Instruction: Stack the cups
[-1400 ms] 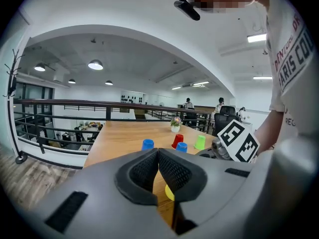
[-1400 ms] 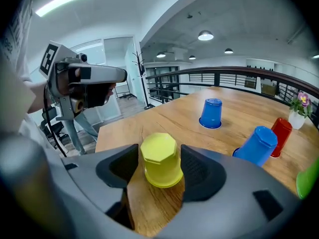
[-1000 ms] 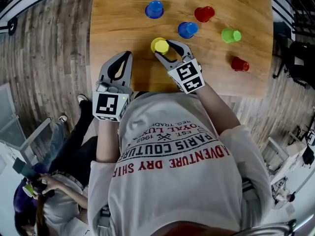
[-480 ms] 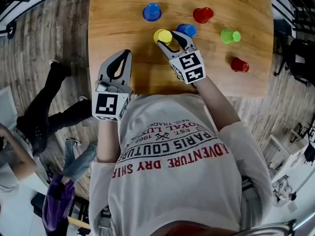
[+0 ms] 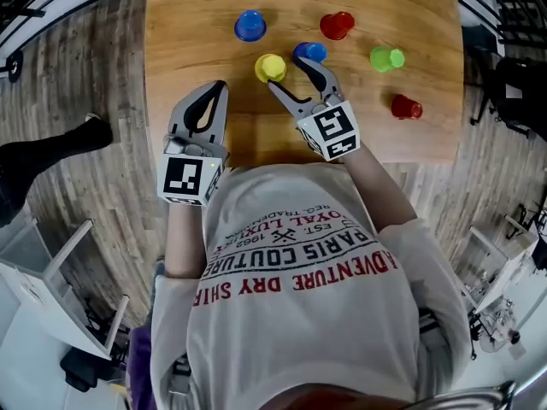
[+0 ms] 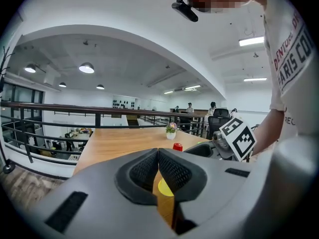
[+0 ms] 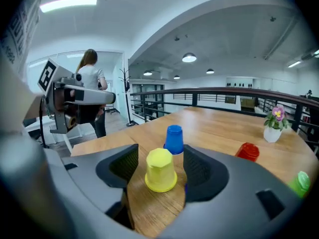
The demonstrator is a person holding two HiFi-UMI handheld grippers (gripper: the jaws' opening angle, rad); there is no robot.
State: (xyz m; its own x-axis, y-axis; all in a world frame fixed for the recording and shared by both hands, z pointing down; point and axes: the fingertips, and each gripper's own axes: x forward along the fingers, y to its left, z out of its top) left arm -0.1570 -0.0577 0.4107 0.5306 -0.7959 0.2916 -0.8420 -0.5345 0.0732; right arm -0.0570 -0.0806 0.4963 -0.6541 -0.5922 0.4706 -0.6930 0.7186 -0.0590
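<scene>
Six cups were on the wooden table [image 5: 427,135]: one yellow, one green, two blue and two red. The yellow cup [image 5: 270,67] stood mouth down on the wood. The right gripper [image 5: 291,75] reached toward it from the person's side. Its jaws were wide apart, having just opened further. The yellow cup stood in the gap between them, clear of both pads, so this claw had hold of nothing. In the head view, the nearer blue cup [image 5: 309,52] sat just to the right of the yellow cup, close against the right gripper's outer jaw. The farther blue cup [image 5: 249,26] stood beyond the yellow cup and slightly to its left, also mouth down. The first red cup [image 5: 337,26] lay beyond and to the right of the yellow cup, past the nearer blue cup. The green cup [image 5: 386,58] was farther right again. The second red cup [image 5: 406,108] was the farthest right of the yellow cup and sat closer to the person than it did. The left gripper [image 5: 220,88] hung to the left of the yellow cup, nearer the person and apart from every cup. Its jaws were pressed together with nothing between them. One small flower pot [image 7: 273,126] stood well beyond the yellow cup.
</scene>
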